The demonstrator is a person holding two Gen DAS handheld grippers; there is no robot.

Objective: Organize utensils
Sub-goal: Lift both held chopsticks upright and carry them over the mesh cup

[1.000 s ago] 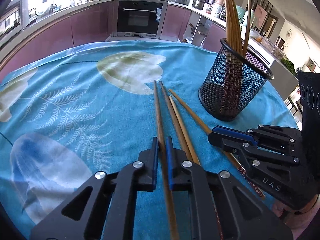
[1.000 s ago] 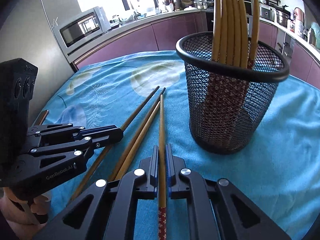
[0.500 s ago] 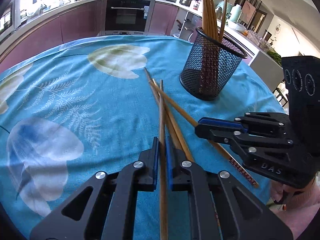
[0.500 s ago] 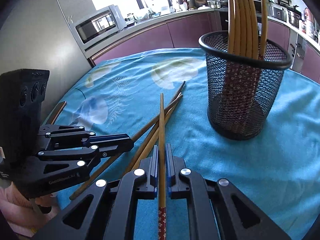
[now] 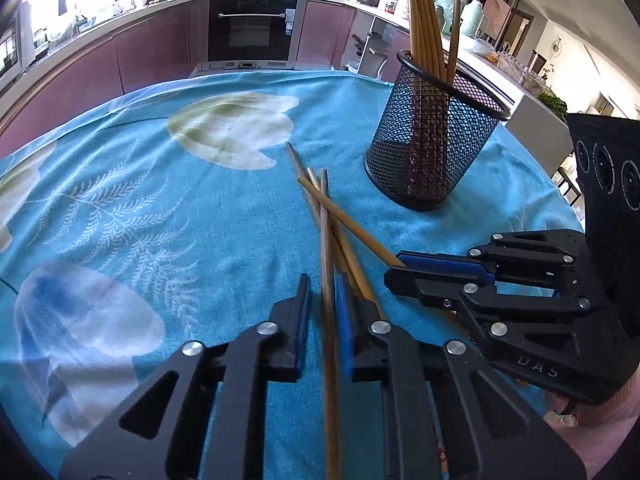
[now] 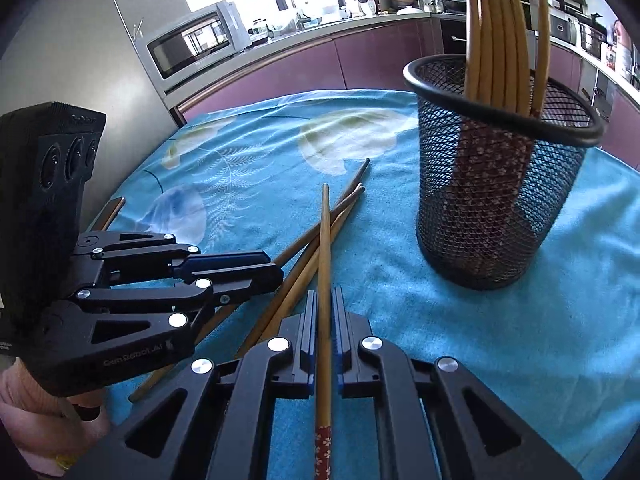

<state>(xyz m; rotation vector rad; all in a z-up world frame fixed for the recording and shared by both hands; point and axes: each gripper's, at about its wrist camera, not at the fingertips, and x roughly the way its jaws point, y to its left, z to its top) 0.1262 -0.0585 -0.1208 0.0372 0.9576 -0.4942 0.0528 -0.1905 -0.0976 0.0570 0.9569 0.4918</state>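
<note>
Wooden chopsticks have just left the table's near edge: left gripper and right gripper each pinch one, bound next for the mesh cup.

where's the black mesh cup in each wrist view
Left wrist: mesh cup stands upper right, chopsticks upright in it, beyond the right gripper.
Right wrist: mesh cup stands right of centre.
Shared landmark: the loose chopsticks crossed on the blue tablecloth.
</note>
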